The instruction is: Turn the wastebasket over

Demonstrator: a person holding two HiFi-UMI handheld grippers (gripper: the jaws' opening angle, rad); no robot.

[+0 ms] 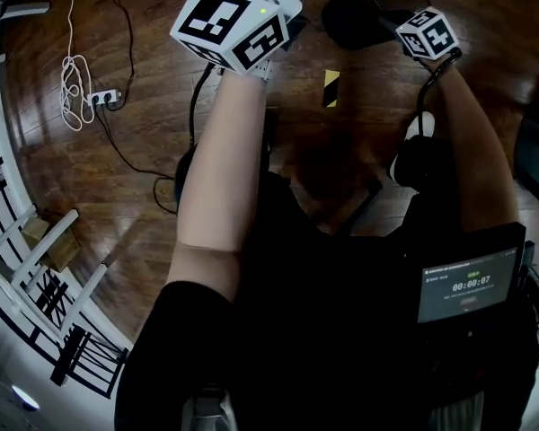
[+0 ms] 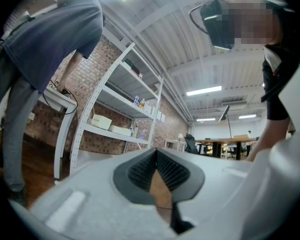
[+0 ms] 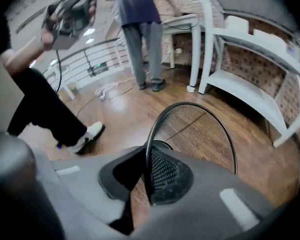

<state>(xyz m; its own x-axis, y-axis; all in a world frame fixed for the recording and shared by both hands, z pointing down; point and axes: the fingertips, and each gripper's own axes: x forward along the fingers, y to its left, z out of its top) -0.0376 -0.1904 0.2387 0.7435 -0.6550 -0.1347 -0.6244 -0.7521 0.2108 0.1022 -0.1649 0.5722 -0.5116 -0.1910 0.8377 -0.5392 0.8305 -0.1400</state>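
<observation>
The wastebasket (image 3: 202,134), black wire mesh, hangs by its rim from the right gripper (image 3: 149,156). The jaws are pinched nearly together on the rim wire, which runs up between the pads at the centre of the right gripper view. From there the rim arcs away to the upper right of the frame, with the wooden floor (image 3: 115,109) visible through the mesh. The basket seems tipped, mouth turned sideways and body reaching away from the jaws, so finishing the turn looks like a matter of rolling this wrist further. In the head view the basket (image 1: 359,16) is a dark shape at the top edge, just left of the right gripper's marker cube (image 1: 428,32).

The left gripper (image 2: 156,156) is the farther one: jaws closed with nothing between them, pointing off at shelving, not at the basket.

Readable writing is scarce (only the cubes' square markers). A screen (image 1: 467,285) at lower right shows a timer that looks like 00:00:07.
</observation>
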